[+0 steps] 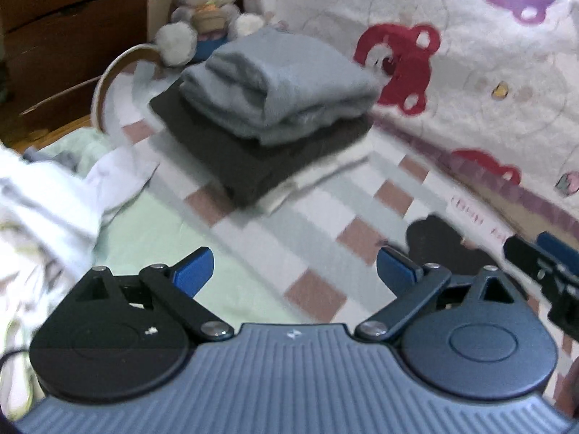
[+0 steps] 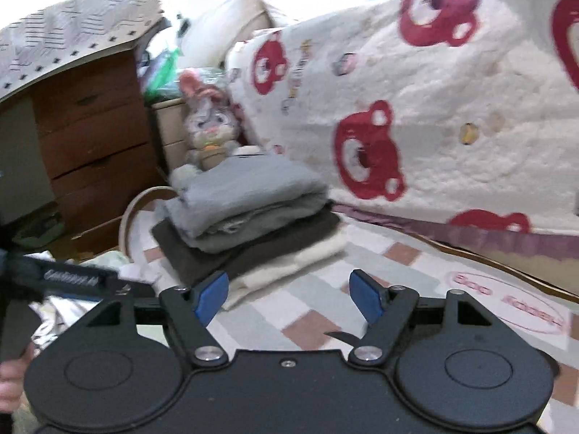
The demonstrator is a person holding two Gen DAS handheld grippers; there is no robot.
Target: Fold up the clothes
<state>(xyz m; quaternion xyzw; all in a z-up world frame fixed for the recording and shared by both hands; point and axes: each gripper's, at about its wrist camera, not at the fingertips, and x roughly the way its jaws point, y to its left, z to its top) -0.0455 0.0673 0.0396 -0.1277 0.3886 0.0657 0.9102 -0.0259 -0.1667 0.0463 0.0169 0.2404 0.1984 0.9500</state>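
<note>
A stack of folded clothes lies on the checked bed cover (image 1: 325,217): a grey top (image 1: 282,86) (image 2: 239,199) on a dark brown garment (image 1: 253,152) (image 2: 224,253) on a cream one (image 1: 300,184) (image 2: 289,264). Unfolded white and pale green clothes (image 1: 54,188) lie in a heap at the left. My left gripper (image 1: 293,271) hangs open over the bed, short of the stack, nothing between its blue pads. My right gripper (image 2: 289,296) is also open and empty, just in front of the stack; part of it shows at the right edge of the left wrist view (image 1: 542,264).
A cream quilt with red bear prints (image 1: 470,54) (image 2: 434,108) is heaped along the right and far side. A grey plush rabbit (image 1: 206,3) (image 2: 208,130) sits behind the stack. A brown chest of drawers (image 2: 90,137) stands at the left beyond the bed's edge.
</note>
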